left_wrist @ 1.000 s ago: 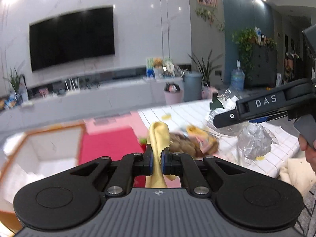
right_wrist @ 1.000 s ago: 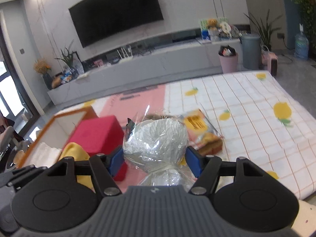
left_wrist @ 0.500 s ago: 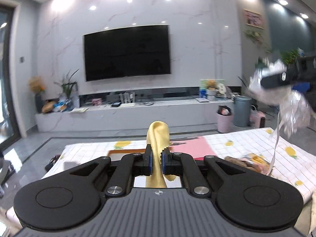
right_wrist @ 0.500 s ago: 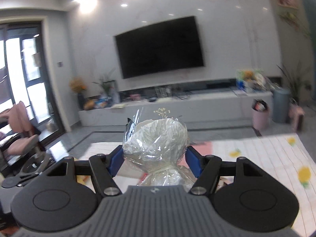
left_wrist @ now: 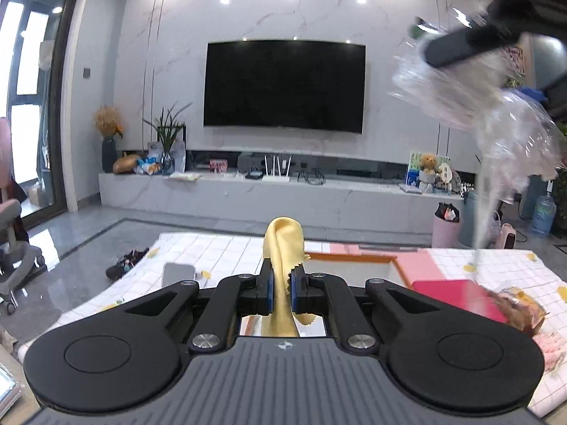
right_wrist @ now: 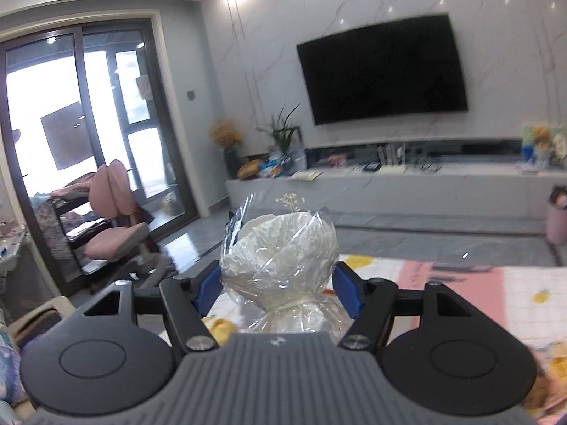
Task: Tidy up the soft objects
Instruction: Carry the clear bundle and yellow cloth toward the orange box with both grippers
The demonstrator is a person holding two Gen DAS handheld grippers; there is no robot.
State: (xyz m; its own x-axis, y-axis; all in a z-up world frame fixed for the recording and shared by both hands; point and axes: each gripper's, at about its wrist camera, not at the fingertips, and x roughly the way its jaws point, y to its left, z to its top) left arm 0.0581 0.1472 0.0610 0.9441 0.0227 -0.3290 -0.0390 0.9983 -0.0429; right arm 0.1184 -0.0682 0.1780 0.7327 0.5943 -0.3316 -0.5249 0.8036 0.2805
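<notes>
Left gripper [left_wrist: 281, 292]: jaws pinched together on a yellow cloth [left_wrist: 283, 248], which stands up between the pads and folds over above them. Right gripper [right_wrist: 278, 288]: jaws held wide, clamped on both sides of a round bundle wrapped in clear plastic [right_wrist: 280, 251] (contents unclear; a dried sprig pokes out the top). Below and ahead of both grippers lies a checked tablecloth [left_wrist: 219, 251]. An open box [left_wrist: 358, 262] sits just beyond the left gripper's fingers, a red block [left_wrist: 457, 295] to its right.
</notes>
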